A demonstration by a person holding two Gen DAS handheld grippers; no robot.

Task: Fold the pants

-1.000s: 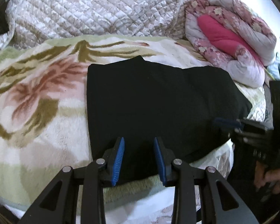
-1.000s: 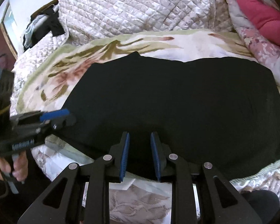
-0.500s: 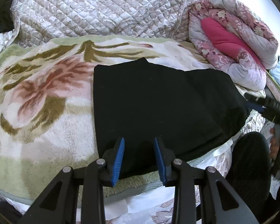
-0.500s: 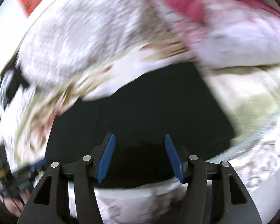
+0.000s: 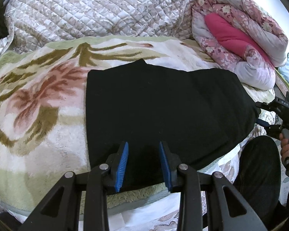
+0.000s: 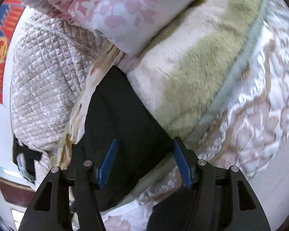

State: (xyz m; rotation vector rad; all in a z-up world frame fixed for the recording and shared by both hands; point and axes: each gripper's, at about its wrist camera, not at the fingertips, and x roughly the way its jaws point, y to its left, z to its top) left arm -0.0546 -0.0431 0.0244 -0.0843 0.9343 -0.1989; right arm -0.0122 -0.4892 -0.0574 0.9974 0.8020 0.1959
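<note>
The black pants (image 5: 167,107) lie folded flat as a wide rectangle on a floral fleece blanket (image 5: 34,100). My left gripper (image 5: 144,163) is open and empty just above the pants' near edge, left of middle. My right gripper (image 6: 144,161) is wide open and empty at the pants' right end (image 6: 117,115), its fingers straddling the end corner; it also shows at the right edge of the left wrist view (image 5: 277,113).
A quilted beige cover (image 5: 98,9) is bunched at the back. A rolled pink floral duvet (image 5: 240,38) lies back right, close above the right gripper (image 6: 125,9). The bed's front edge and a patterned sheet (image 6: 250,115) are below the pants.
My right gripper swung from the pants' front edge round to their right end and opened wide. My left gripper stayed nearly still, open.
</note>
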